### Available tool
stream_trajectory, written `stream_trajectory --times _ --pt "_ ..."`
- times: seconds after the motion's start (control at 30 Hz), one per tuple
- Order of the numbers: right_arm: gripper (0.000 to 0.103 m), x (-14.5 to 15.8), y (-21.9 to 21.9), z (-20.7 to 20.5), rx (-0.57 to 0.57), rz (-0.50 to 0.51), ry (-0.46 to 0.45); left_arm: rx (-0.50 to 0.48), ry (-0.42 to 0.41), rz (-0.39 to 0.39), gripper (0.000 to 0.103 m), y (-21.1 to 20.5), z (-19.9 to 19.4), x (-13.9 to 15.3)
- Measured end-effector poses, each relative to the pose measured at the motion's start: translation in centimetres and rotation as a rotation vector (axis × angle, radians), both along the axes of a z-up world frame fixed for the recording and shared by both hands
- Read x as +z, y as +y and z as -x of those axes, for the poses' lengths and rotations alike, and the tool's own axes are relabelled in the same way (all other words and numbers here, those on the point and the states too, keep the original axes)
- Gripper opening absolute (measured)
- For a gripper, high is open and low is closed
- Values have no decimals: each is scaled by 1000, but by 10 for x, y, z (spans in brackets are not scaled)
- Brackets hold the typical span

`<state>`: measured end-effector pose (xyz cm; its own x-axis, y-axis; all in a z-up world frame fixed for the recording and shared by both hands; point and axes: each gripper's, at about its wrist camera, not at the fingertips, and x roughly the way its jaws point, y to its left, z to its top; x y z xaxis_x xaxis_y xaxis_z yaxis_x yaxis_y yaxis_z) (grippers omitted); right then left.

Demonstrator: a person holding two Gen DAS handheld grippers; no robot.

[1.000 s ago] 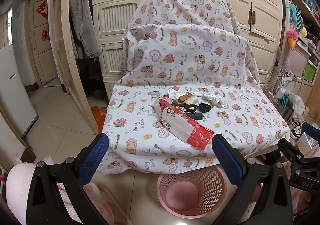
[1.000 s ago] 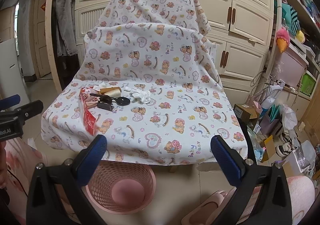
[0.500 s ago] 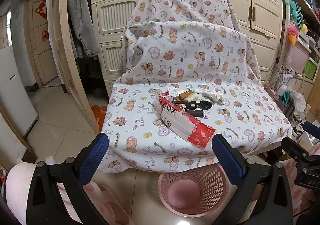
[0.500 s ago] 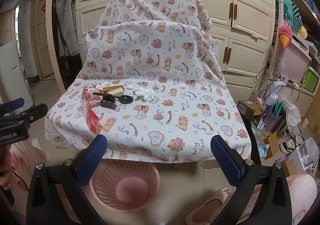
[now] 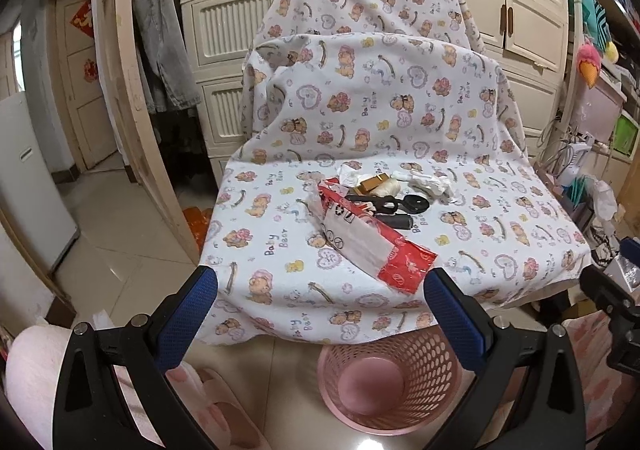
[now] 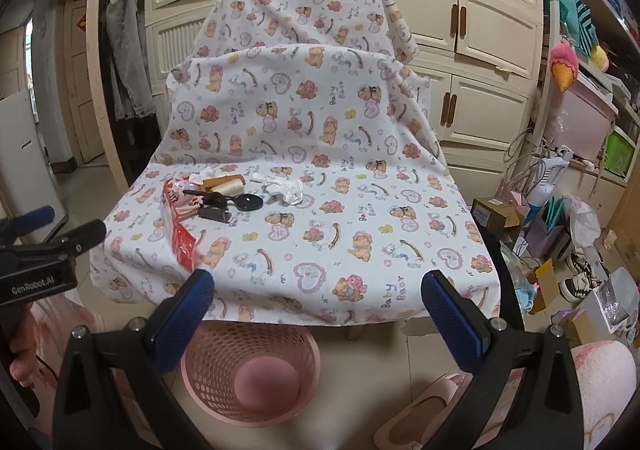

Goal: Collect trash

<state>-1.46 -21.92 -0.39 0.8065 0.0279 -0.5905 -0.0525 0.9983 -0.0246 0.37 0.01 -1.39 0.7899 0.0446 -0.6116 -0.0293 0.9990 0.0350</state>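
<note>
Both the left gripper (image 5: 320, 286) and right gripper (image 6: 318, 288) hang spread and empty near a pink basket (image 5: 390, 378), the red wrapper (image 5: 368, 240) lying farther off on the bear-print cloth (image 5: 400, 122).

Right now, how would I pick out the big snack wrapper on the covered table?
Find the bear-print cloth draped over the table, with a pink mesh basket on the floor before it. The small pile of items lies left of centre. The wrapper is its longest, flattest piece: red and white, pointing toward the front edge.
</note>
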Motion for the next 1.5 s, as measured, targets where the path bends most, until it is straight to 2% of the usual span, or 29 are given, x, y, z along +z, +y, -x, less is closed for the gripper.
stream_trajectory --times 0.23,0.4,0.73,1.0,1.1,1.17,1.33,1.5 --pt "103 -7 2 -3 26 -13 42 22 17 -6 102 4 -1 -3" --pt "103 -10 12 1 47 47 37 15 16 -1 102 3 1 -1" --pt "103 -11 13 2 53 33 39 8 16 -33 102 -3 -1 -4" --pt "103 -7 12 2 50 27 26 4 33 -15 102 -2 -3 -6" --pt "102 -4 11 3 54 20 16 -2 42 2 102 -2 -4 -6" --pt "95 -4 11 2 54 18 17 -9 53 19 102 -1 -4 -7" --pt "89 -3 9 2 64 -3 29 -37 79 58 102 -1 -6 -8" --pt "89 -1 12 1 76 6 22 -81 149 146 102 1 -23 -4"
